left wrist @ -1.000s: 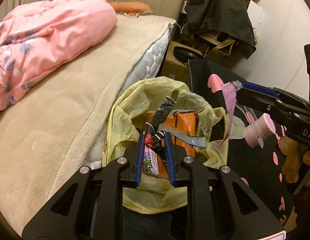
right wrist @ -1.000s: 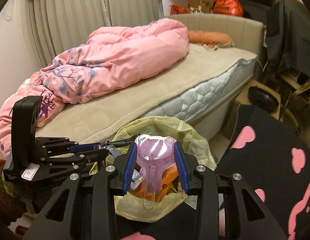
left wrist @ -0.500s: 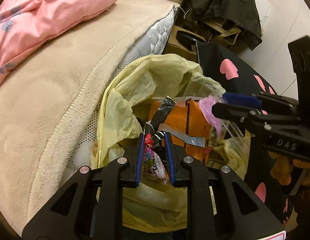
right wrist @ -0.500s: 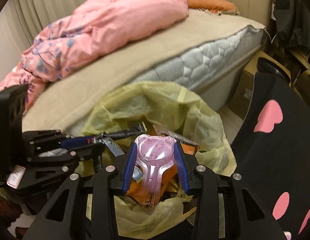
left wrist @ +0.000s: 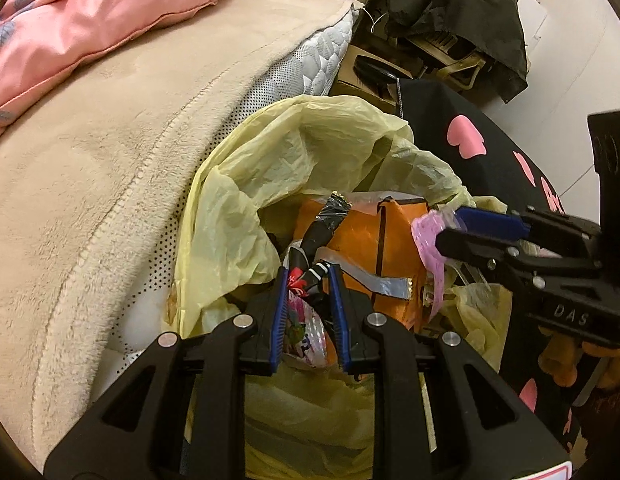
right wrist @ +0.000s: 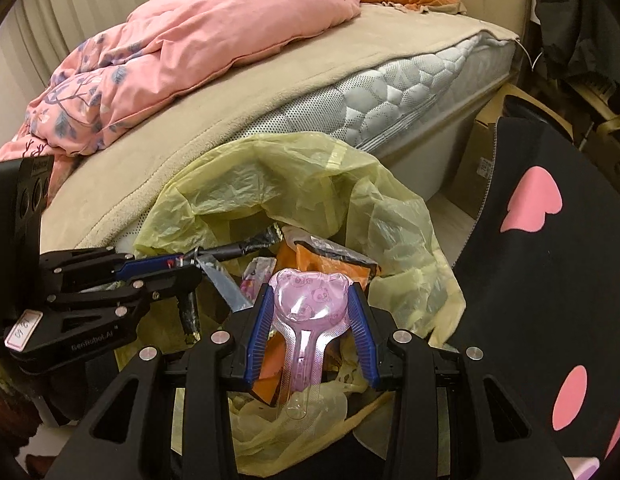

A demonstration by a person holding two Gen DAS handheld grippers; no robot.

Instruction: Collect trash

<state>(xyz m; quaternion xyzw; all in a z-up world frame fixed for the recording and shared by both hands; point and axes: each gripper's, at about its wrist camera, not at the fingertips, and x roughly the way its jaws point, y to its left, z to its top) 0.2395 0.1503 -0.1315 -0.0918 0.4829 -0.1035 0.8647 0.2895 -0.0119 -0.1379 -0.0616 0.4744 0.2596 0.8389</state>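
Note:
A yellow trash bag (left wrist: 293,160) stands open beside the bed, with an orange packet (left wrist: 362,236) and other wrappers inside. My left gripper (left wrist: 308,276) is shut on a black and red wrapper (left wrist: 310,268), held over the bag's mouth. My right gripper (right wrist: 308,296) is shut on a pink plastic blister pack (right wrist: 307,300) with panda prints, held over the bag (right wrist: 293,184). The right gripper also shows in the left wrist view (left wrist: 450,232), and the left gripper in the right wrist view (right wrist: 189,268).
A bed with a beige blanket (left wrist: 109,152) and a pink duvet (right wrist: 189,48) lies to the left of the bag. A black cloth with pink hearts (right wrist: 550,248) lies on the right. A cardboard box (left wrist: 362,76) and a chair draped in dark clothing (left wrist: 458,8) stand behind.
Both grippers have moved down and closer to the bag's mouth. The right gripper with the pink pack has come in from the right to just above the trash.

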